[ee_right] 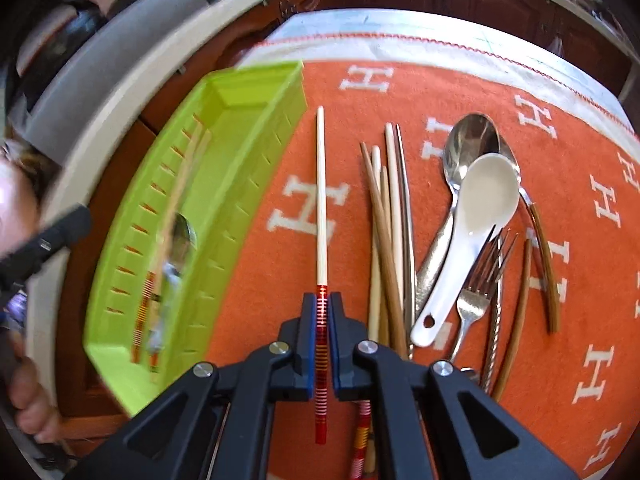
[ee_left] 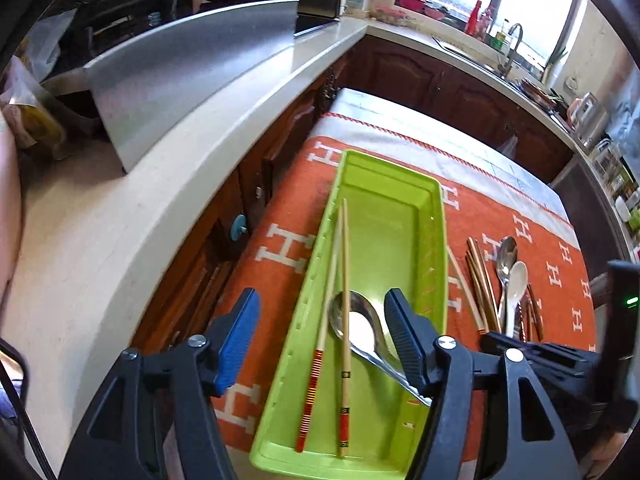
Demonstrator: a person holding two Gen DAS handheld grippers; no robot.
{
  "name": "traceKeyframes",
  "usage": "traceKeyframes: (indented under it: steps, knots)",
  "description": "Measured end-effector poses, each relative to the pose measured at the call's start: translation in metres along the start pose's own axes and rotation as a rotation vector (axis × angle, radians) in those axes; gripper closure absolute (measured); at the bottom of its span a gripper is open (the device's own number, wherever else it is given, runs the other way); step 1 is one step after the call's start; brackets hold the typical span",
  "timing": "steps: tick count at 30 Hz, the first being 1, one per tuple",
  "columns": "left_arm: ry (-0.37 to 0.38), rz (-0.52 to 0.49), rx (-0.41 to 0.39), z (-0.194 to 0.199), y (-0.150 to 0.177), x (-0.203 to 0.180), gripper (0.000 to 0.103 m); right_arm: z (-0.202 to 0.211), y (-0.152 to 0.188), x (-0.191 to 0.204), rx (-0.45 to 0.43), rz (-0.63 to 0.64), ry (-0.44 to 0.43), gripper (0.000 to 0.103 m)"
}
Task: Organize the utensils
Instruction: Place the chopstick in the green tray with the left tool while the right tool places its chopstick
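Note:
A lime-green tray lies on the orange cloth and holds two chopsticks and a metal spoon. My left gripper is open over the tray's near half, its jaws either side of the spoon. My right gripper is shut on a pale chopstick at its red-striped end, just right of the tray. Loose chopsticks, a metal spoon, a white ceramic spoon and a fork lie to the right.
An orange cloth with white H letters covers the small table. A beige counter with dark wooden cabinets runs along the left and back. A sink and tap are far behind. The right gripper's body shows at right.

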State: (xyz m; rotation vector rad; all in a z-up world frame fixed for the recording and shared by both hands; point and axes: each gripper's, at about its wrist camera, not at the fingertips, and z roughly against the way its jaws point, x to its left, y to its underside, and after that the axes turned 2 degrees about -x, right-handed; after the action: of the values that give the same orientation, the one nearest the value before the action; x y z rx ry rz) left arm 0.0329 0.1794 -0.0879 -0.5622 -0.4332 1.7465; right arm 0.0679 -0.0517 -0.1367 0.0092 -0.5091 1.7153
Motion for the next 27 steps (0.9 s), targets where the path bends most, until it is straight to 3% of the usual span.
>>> traceKeyframes:
  steps: [4,19,27]
  knots:
    - [-0.048,0.002,-0.029,0.007,-0.002,0.003,0.029,0.026,-0.009,0.002,-0.044,-0.047,-0.063,0.098]
    - [-0.085,0.018,-0.046,0.015,-0.002,0.009,0.029,0.073,-0.006,-0.015,-0.127,-0.228,-0.114,0.098]
    - [-0.127,0.0,-0.056,0.02,-0.003,0.004,0.029,0.078,-0.014,0.011,-0.128,-0.204,-0.191,0.098]
